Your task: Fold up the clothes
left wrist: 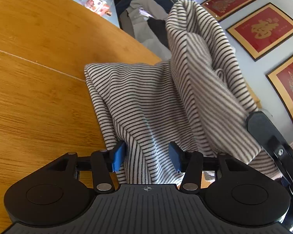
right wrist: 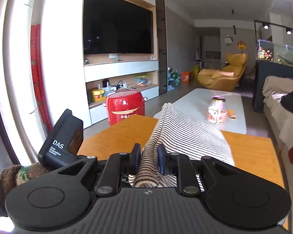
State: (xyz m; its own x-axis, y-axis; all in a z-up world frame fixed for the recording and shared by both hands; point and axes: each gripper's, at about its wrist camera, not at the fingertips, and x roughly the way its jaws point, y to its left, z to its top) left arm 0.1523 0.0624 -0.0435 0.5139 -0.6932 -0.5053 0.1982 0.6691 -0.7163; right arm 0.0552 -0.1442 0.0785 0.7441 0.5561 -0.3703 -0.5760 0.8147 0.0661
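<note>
We see the black-and-white striped knit garment (left wrist: 146, 101) lying partly on the orange wooden table (left wrist: 39, 78), its far part lifted above the table. Our left gripper (left wrist: 146, 157) has its blue-padded jaws wide apart, with striped cloth between them, not pinched. Our right gripper (right wrist: 149, 157) has its jaws narrow, clamped on a bunched fold of the garment above the table. Past the table stands a red drum-shaped stool (right wrist: 126, 107).
</note>
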